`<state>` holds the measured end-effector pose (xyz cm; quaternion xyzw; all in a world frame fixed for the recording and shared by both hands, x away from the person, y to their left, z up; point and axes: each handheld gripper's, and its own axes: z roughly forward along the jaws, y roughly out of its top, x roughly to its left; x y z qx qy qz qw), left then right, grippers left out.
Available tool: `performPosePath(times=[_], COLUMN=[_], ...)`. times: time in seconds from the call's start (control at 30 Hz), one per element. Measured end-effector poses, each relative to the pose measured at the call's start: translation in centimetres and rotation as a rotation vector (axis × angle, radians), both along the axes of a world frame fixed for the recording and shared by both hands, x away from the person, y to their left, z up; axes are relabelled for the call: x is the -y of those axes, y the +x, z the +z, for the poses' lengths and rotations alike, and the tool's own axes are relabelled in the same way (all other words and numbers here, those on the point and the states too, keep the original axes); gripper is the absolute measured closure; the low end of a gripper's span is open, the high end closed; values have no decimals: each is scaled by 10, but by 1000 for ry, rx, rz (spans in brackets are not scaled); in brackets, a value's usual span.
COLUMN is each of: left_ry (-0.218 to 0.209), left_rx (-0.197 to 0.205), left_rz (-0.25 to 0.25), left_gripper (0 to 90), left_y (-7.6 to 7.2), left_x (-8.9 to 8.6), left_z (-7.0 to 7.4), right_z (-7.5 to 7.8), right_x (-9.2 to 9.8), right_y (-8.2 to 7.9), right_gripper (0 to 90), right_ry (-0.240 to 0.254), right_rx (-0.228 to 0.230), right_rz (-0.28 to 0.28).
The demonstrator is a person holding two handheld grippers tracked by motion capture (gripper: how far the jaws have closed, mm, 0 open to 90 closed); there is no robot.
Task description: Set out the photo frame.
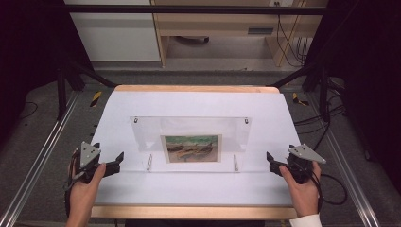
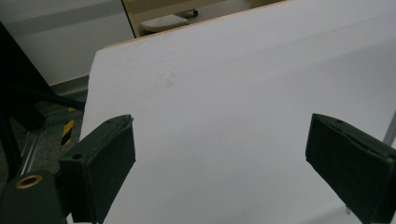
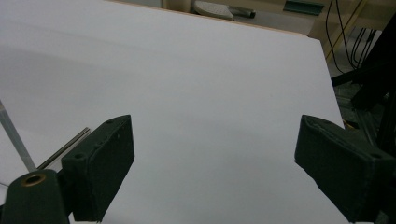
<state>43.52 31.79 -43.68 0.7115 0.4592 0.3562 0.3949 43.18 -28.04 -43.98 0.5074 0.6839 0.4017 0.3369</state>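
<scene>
My left gripper (image 1: 109,163) sits at the table's (image 1: 198,189) left edge, jaws wide apart, holding nothing, aimed inward. Between both grippers lies the clear acrylic frame (image 1: 190,142), flat on the white surface with a boat picture (image 1: 192,148) inside it and two metal pins (image 1: 149,162) near its front corners. My right gripper (image 1: 275,164) mirrors at the right, jaws spread, empty. Probably staged to take the frame from both sides.

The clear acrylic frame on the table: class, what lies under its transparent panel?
Under the clear acrylic frame lies a small painting of boats, seen through the panel, resting on the white table. What is beneath the picture is covered.
</scene>
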Motion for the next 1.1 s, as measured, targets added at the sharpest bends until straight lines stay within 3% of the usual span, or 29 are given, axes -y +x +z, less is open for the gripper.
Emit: performPosePath(times=[0.2, 0.37, 0.67, 1.1], left_ry=[22, 35, 79, 60], left_rx=[-15, -55, -102, -169], left_rz=[18, 19, 15, 2], left_gripper=[80, 80, 79, 72], left_y=[4, 7, 12, 15], left_x=[-8, -12, -15, -16], left_z=[-4, -8, -14, -19], right_z=[-3, -8, -15, -26], right_x=[10, 17, 15, 13], right_y=[2, 4, 7, 7], right_gripper=[124, 125, 124, 117], right_ry=[8, 18, -6, -7], right_rx=[-15, -51, -103, -207], right_rz=[-24, -34, -8, 47])
